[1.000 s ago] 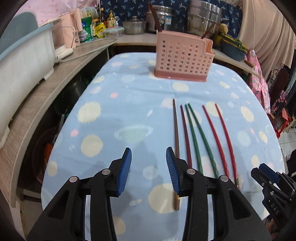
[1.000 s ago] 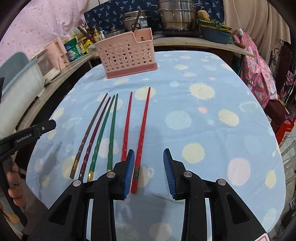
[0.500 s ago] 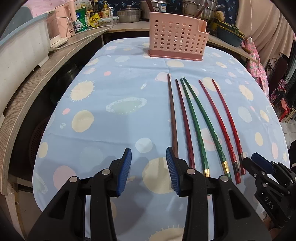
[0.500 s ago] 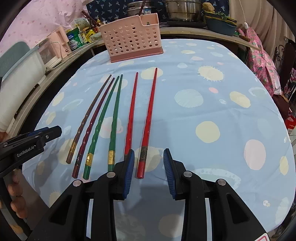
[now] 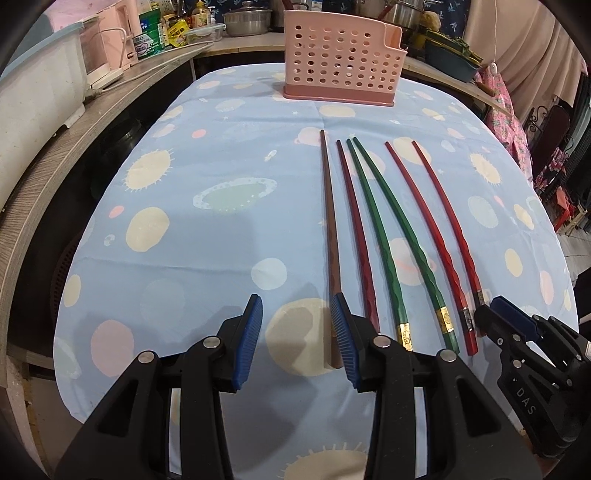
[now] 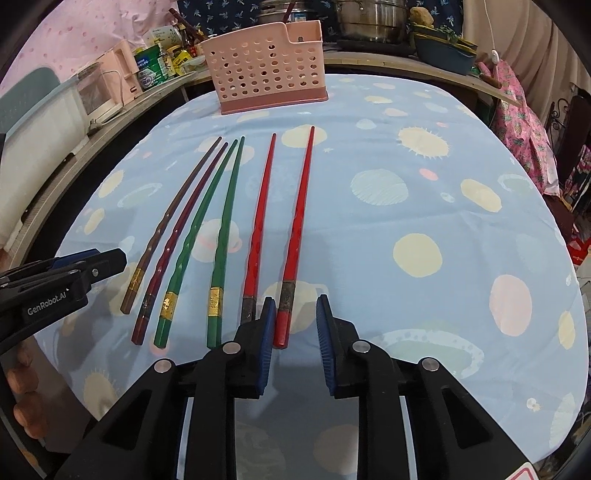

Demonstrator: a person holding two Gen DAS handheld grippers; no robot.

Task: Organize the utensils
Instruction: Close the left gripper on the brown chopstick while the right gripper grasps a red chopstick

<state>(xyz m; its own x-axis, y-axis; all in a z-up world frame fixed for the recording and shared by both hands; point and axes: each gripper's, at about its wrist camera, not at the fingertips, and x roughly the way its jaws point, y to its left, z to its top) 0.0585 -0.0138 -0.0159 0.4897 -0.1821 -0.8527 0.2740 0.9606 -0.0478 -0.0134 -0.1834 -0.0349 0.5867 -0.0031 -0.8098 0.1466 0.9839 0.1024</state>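
Observation:
Several long chopsticks lie side by side on the blue spotted tablecloth: a brown one, a maroon one, two green ones and two red ones. A pink perforated utensil holder stands upright at the far end, also in the right wrist view. My left gripper is open and empty, its right finger just beside the brown chopstick's near end. My right gripper is open, with the butt of the rightmost red chopstick between its fingertips.
A wooden counter runs along the left with a white tub, jars and a pink appliance. Steel pots and a bowl stand behind the holder. A chair with pink cloth is at the right edge.
Both grippers have pulled back toward the near ends of the chopsticks and dropped lower. The right gripper now straddles the rightmost red chopstick's butt. Nothing on the table moved.

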